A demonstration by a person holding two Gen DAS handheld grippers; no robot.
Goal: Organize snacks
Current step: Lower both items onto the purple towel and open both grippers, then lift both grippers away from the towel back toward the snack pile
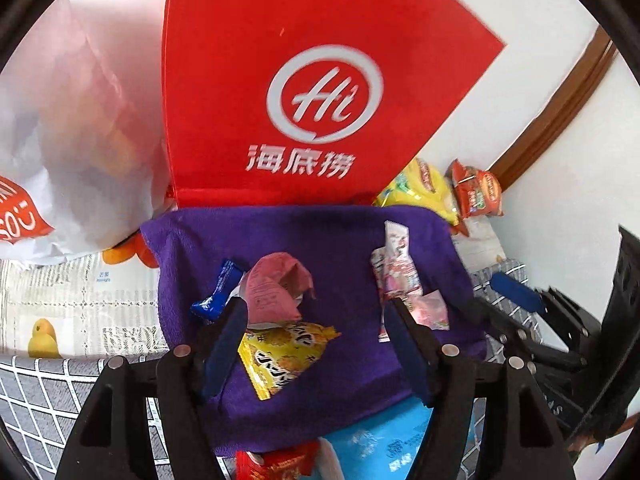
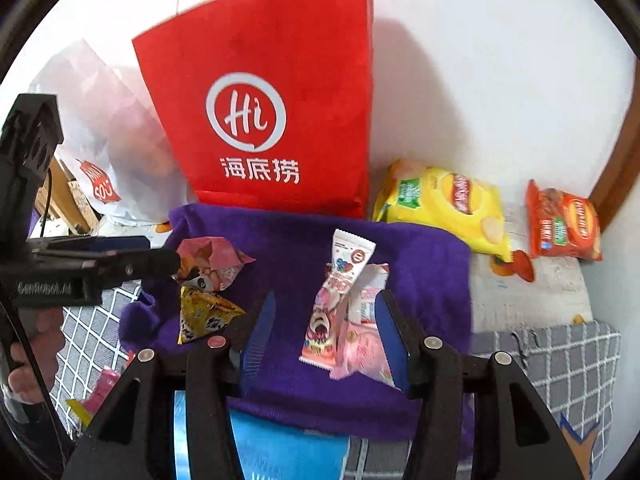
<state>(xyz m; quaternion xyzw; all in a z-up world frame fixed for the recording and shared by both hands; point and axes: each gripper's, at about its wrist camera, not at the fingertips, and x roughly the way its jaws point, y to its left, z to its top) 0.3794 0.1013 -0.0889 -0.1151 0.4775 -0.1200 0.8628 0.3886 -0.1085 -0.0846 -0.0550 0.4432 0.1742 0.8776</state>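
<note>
A purple cloth [image 1: 344, 236] [image 2: 420, 264] holds small snacks. In the left wrist view my left gripper [image 1: 312, 316] is open over a pink packet [image 1: 272, 288] and a yellow biscuit packet [image 1: 280, 356]; a blue wrapper [image 1: 218, 290] lies just left of it. In the right wrist view my right gripper [image 2: 326, 314] is open around a white-pink packet [image 2: 334, 304] and a pink packet [image 2: 362, 354]. The left gripper also shows in the right wrist view [image 2: 160, 260] beside the pink packet [image 2: 212, 260] and yellow packet [image 2: 204, 314].
A red paper bag [image 1: 320, 92] [image 2: 272, 120] stands behind the cloth, with a white plastic bag [image 1: 60, 152] [image 2: 104, 128] to its left. A yellow chip bag [image 2: 444, 204] and an orange chip bag [image 2: 564, 226] lie at the right by the wall. A blue pack [image 1: 384, 440] lies under the cloth's front edge.
</note>
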